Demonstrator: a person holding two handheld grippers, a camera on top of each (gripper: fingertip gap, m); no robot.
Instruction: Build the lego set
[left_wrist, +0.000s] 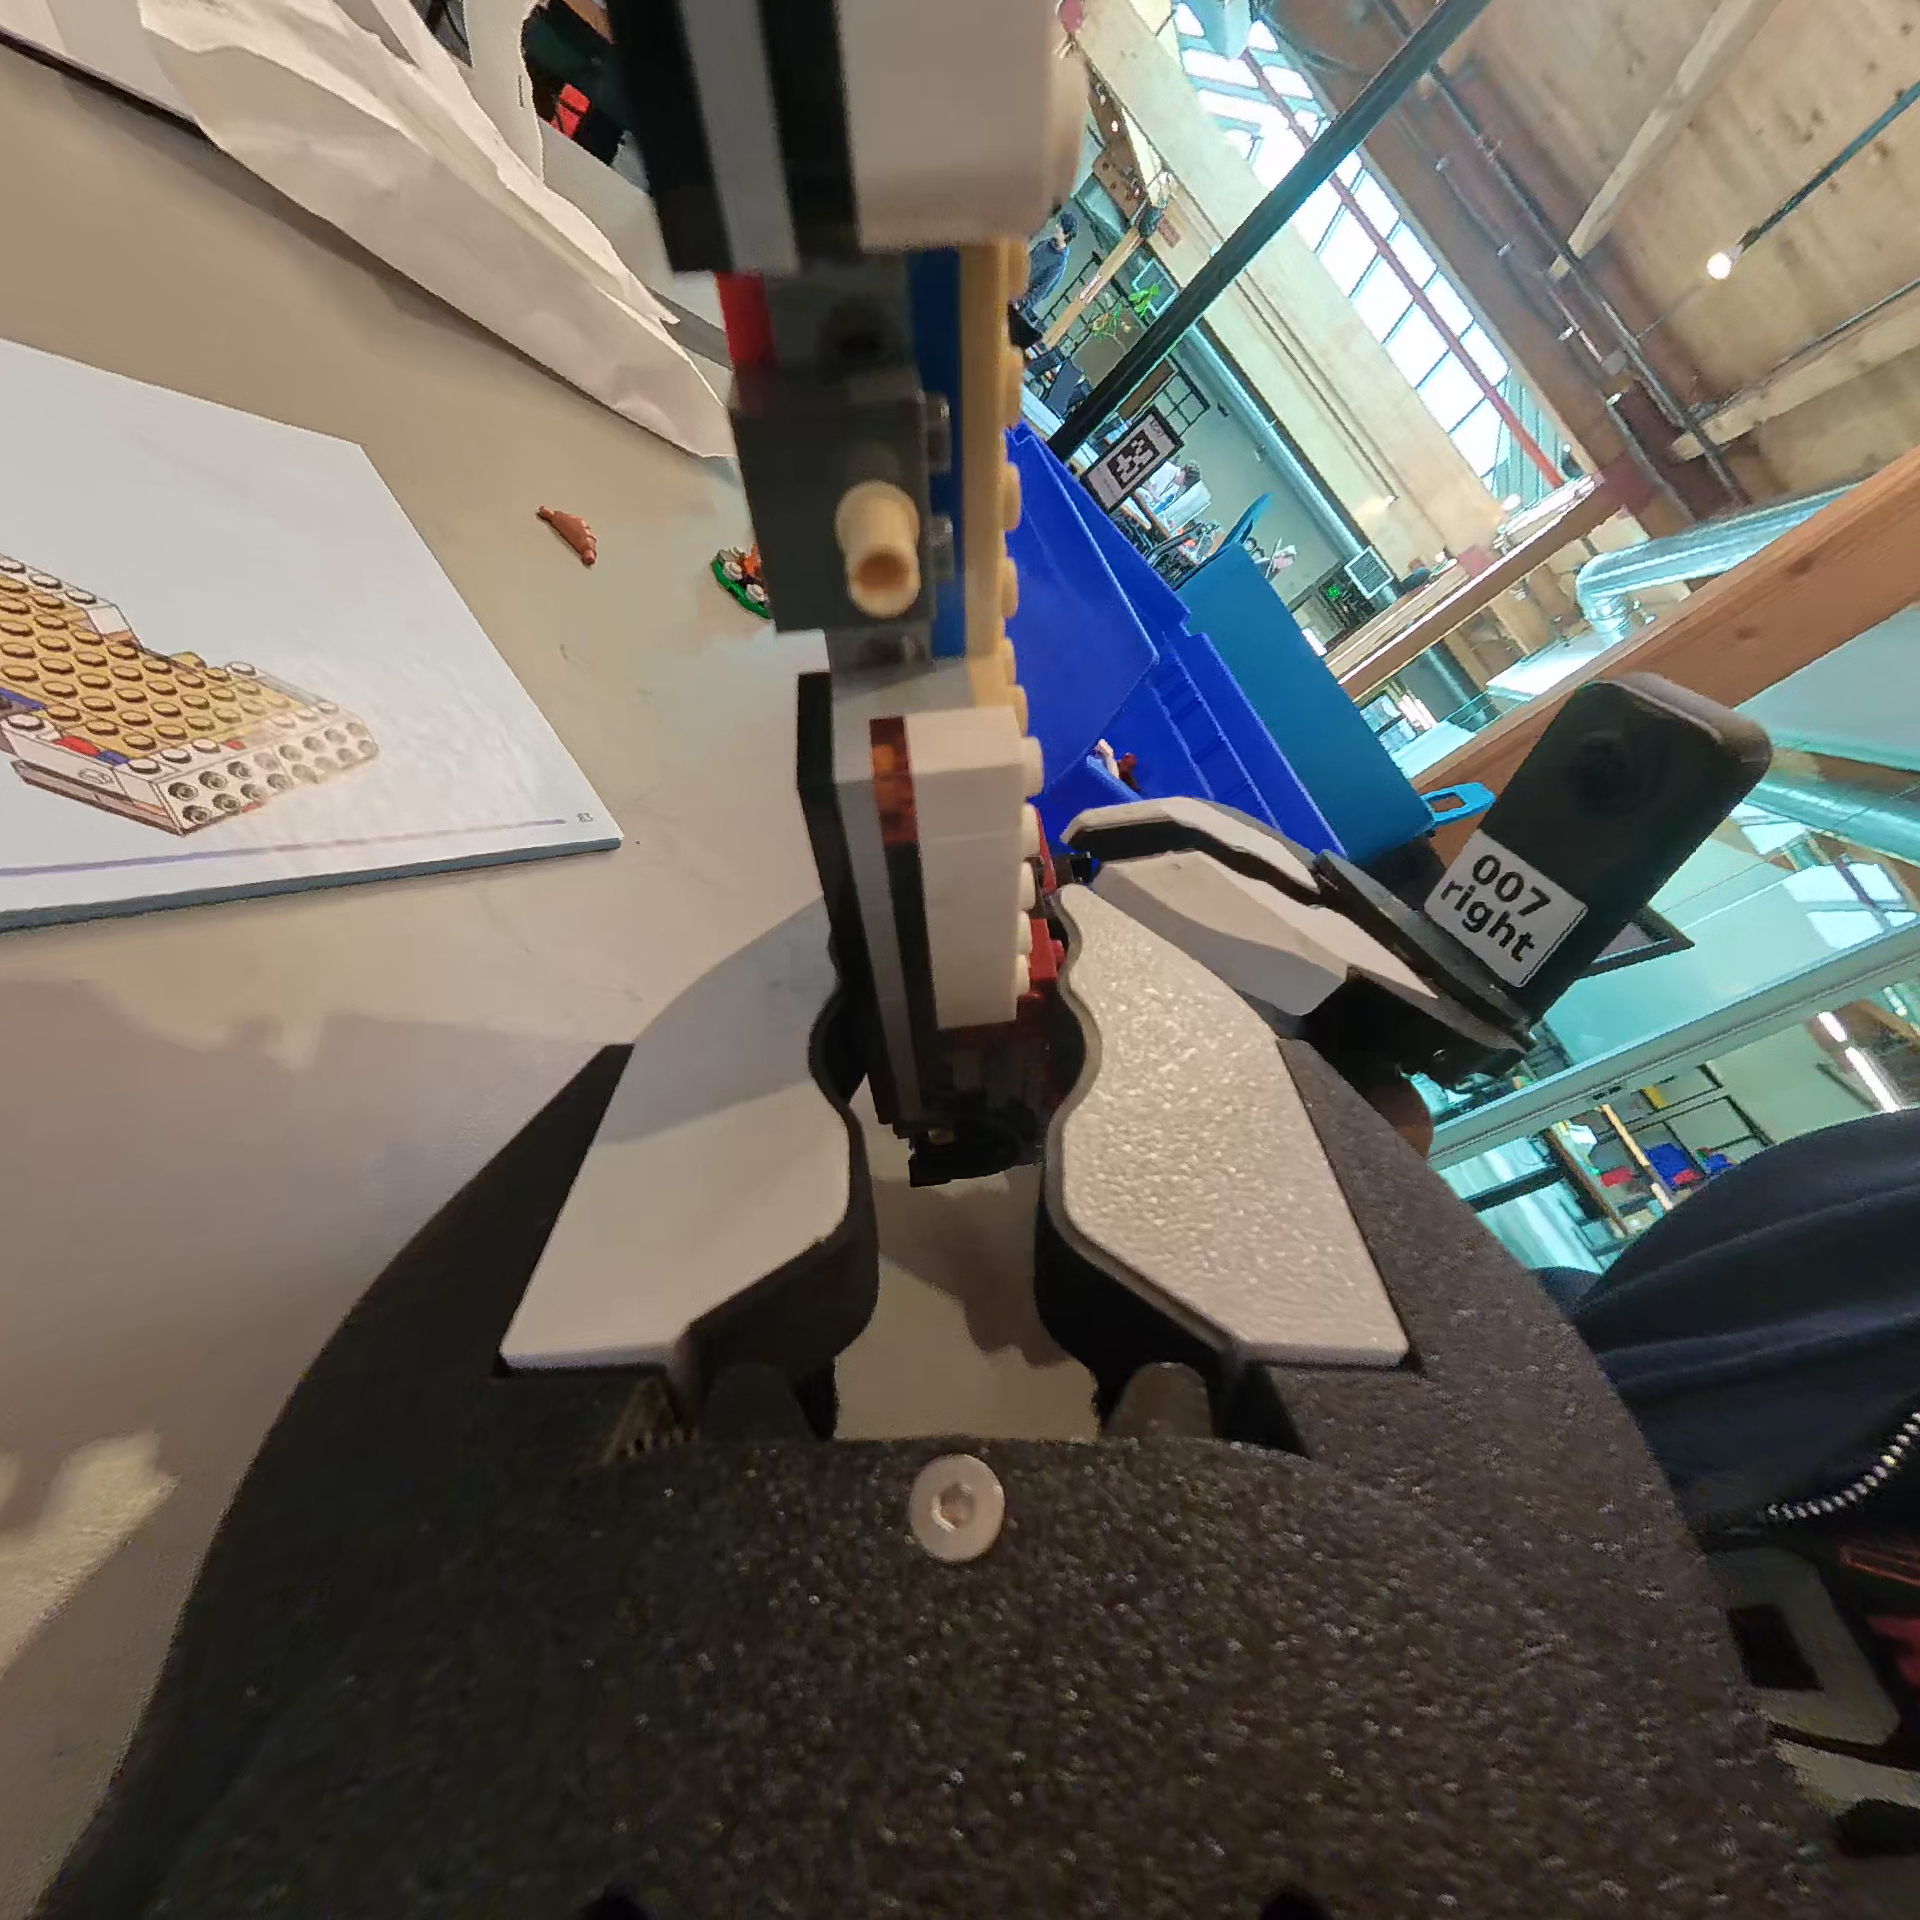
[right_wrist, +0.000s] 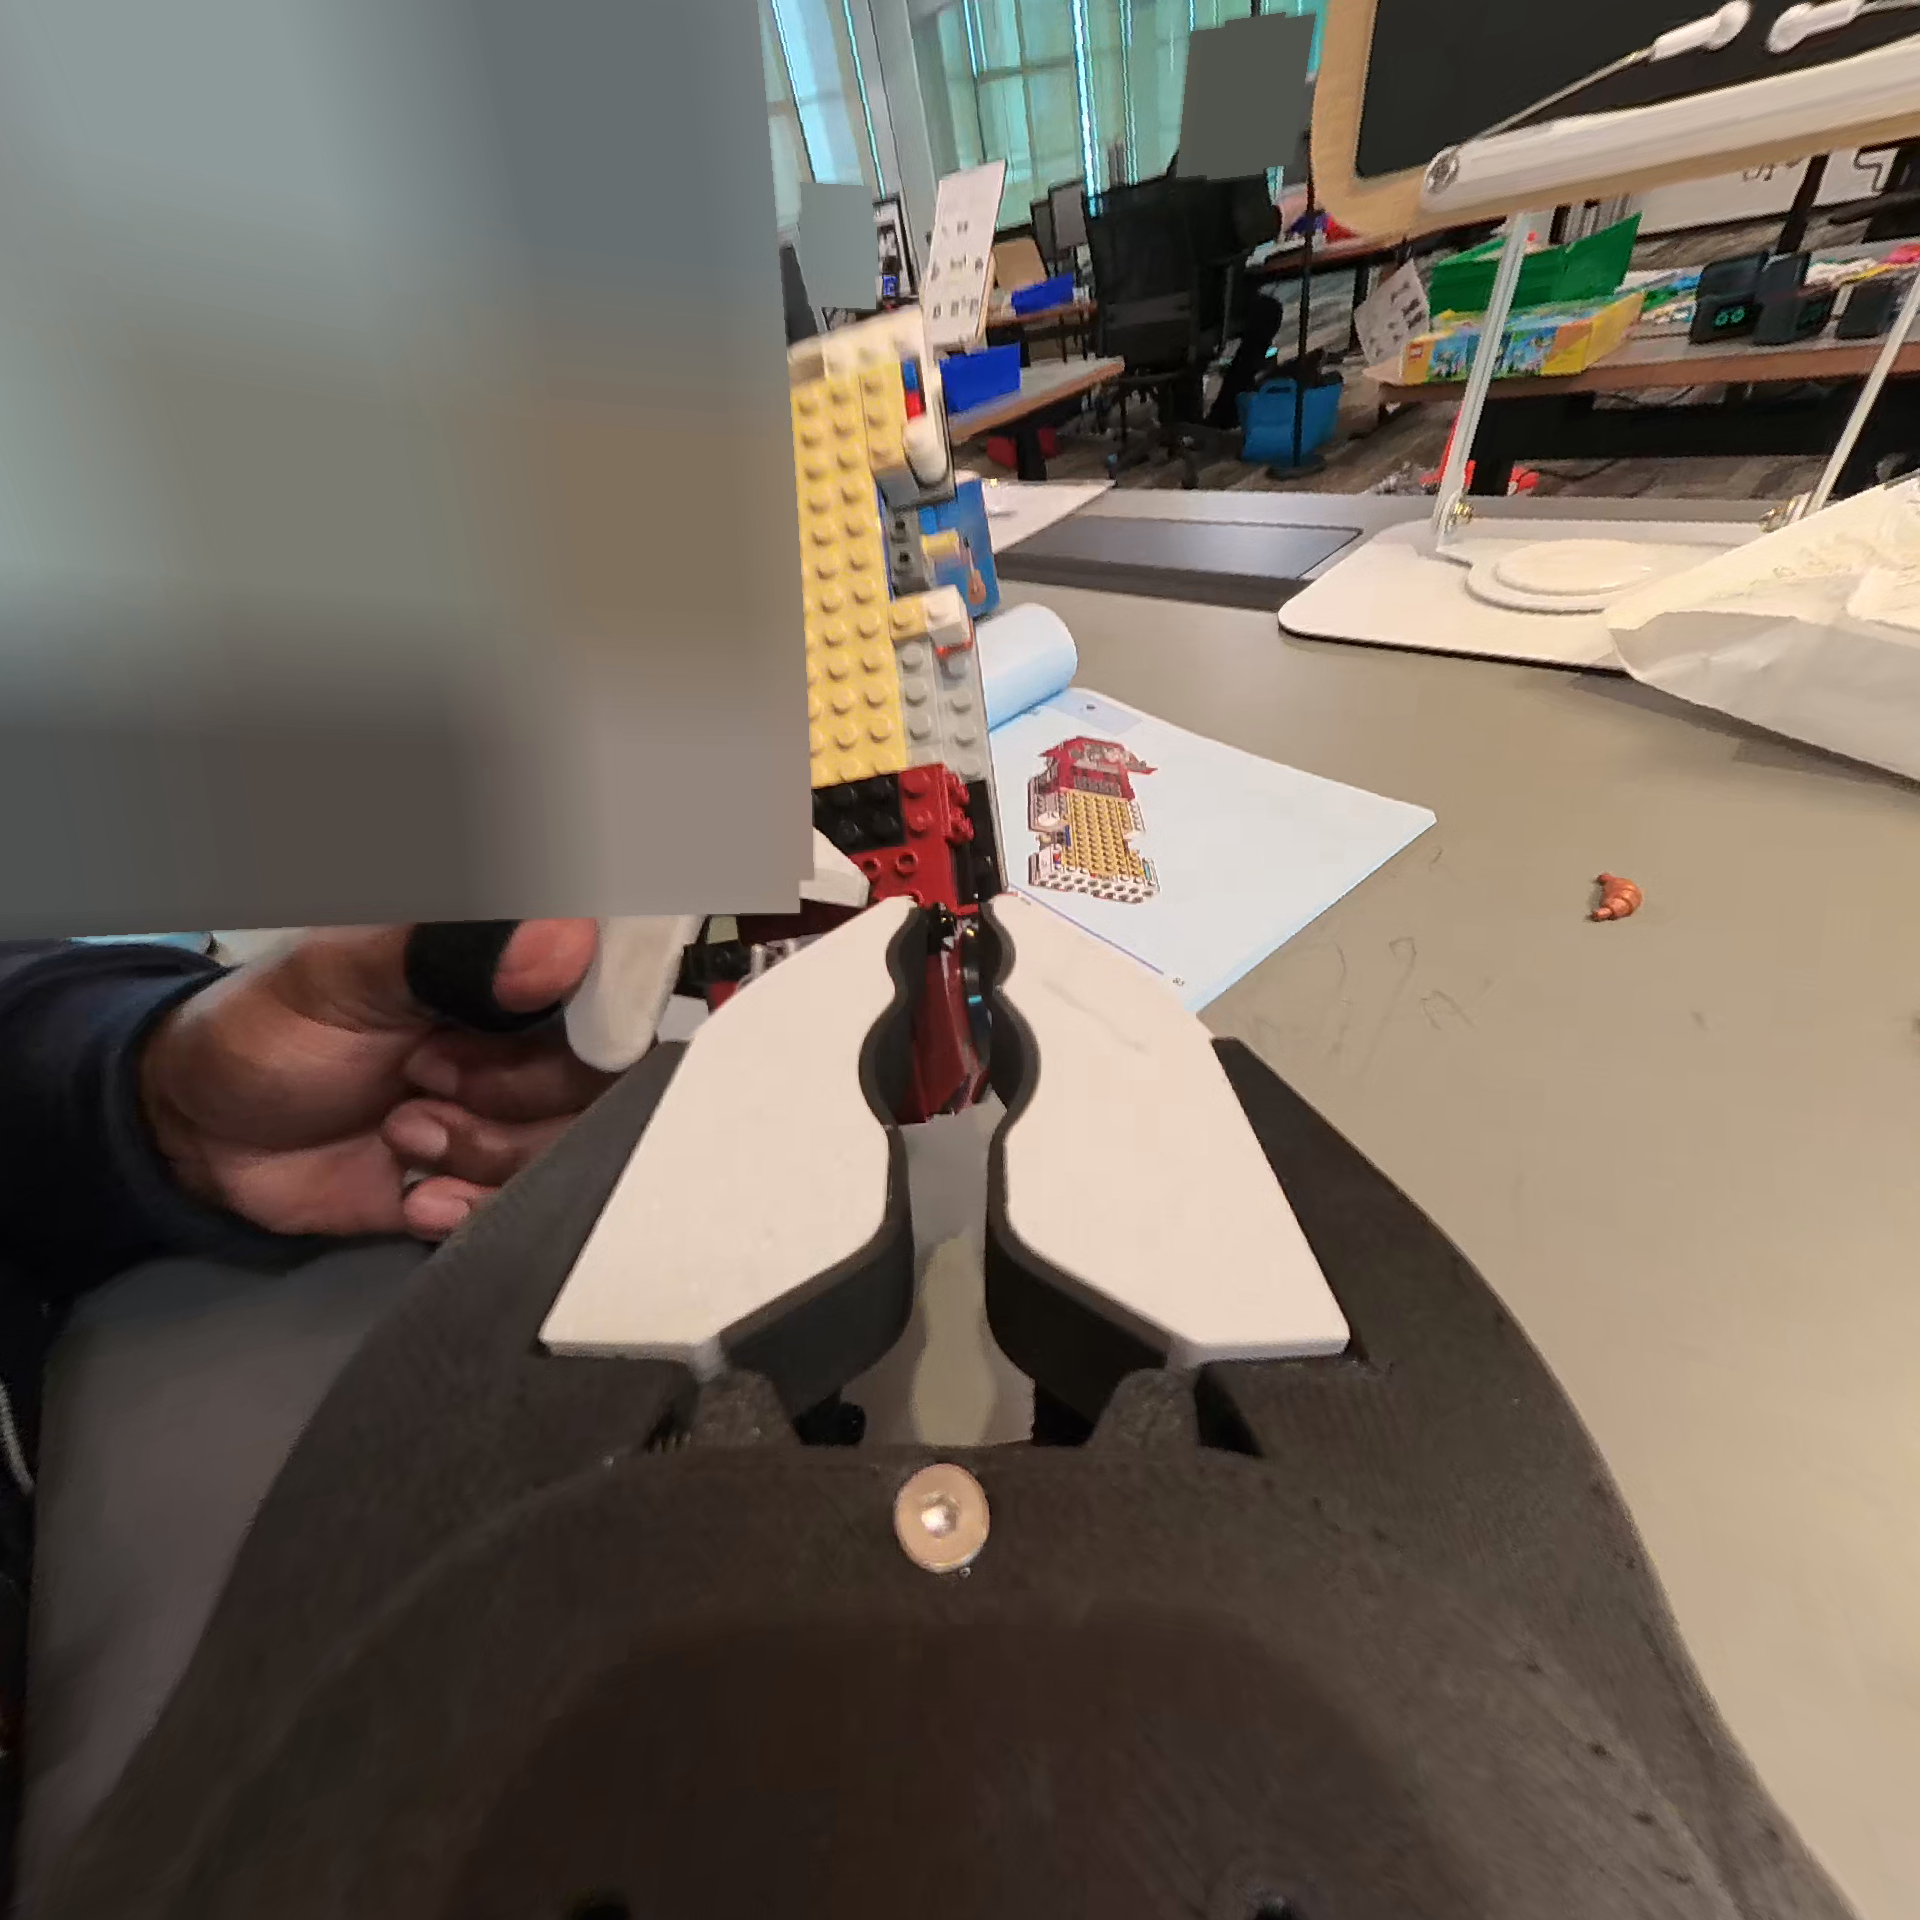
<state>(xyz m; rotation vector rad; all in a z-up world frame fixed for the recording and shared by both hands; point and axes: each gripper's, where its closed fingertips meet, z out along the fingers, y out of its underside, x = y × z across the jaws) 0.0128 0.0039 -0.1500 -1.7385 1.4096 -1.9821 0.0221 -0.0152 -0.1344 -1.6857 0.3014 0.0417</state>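
My left gripper (left_wrist: 956, 997) is shut on a tall brick model (left_wrist: 935, 831) of white, grey, black, tan and blue bricks, held upright; both pads press its lower end. My right gripper (right_wrist: 951, 925) is shut on a slim dark red piece (right_wrist: 940, 1039) at the red and black end of the same model (right_wrist: 857, 623), whose yellow studded plate rises above it. In the left wrist view the right gripper's fingers (left_wrist: 1174, 862) meet the model's studded side, just beside my left gripper's right finger. A hand (right_wrist: 343, 1070) shows at the left of the right wrist view.
An open instruction booklet (left_wrist: 260, 675) lies on the grey table and also shows in the right wrist view (right_wrist: 1247, 821). A small brown piece (left_wrist: 569, 532) (right_wrist: 1614, 896) lies loose. Blue bins (left_wrist: 1143, 644) stand behind. Crumpled white paper (right_wrist: 1787, 623) and a white stand base (right_wrist: 1455, 597) sit at the far right. My two grippers' fingertips are within a few centimetres of each other.
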